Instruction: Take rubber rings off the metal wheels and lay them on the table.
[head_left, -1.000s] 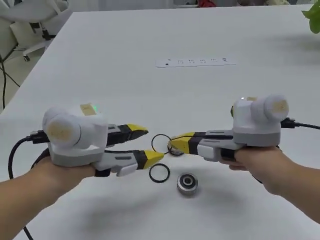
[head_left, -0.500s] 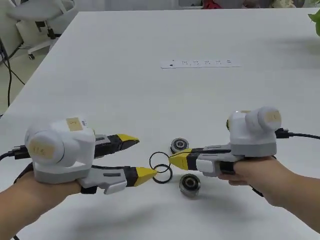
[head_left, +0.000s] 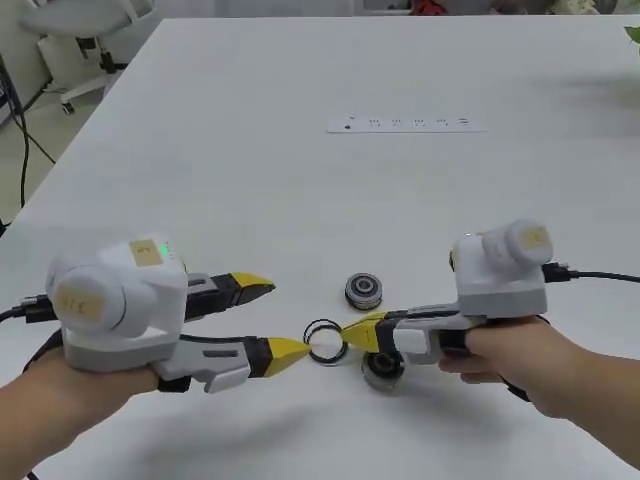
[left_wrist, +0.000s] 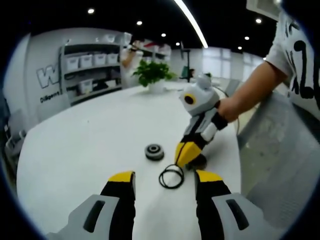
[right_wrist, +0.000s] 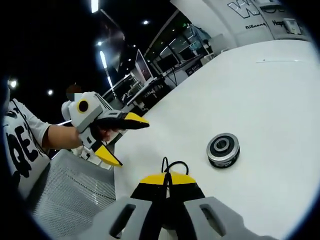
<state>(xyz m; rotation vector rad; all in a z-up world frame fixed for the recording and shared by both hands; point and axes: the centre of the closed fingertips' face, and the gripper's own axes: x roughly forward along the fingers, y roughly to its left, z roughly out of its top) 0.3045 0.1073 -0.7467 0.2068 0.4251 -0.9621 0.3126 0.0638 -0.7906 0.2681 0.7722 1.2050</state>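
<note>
My right gripper (head_left: 348, 334) is shut on a thin black rubber ring (head_left: 322, 338), holding it low over the white table (head_left: 300, 200), where it overlaps a second ring lying there. In the right gripper view the ring (right_wrist: 172, 165) sticks out from the closed jaws. One metal wheel (head_left: 363, 290) lies free just beyond the rings. Another wheel (head_left: 382, 367) is partly hidden under the right gripper. My left gripper (head_left: 278, 318) is open with nothing between its jaws, and its near tip is almost at the rings (left_wrist: 171, 177). Its own view also catches the right gripper (left_wrist: 182, 155) and the far wheel (left_wrist: 154, 151).
A white power strip (head_left: 405, 125) lies flat further back on the table. An office chair (head_left: 90, 30) stands off the far left corner. A cable (head_left: 600, 275) trails from the right gripper. A potted plant (left_wrist: 152, 75) sits at the table's far end.
The right gripper has come away from the far wheel with the ring and lowered it onto the ring lying on the table. The left gripper stays open.
</note>
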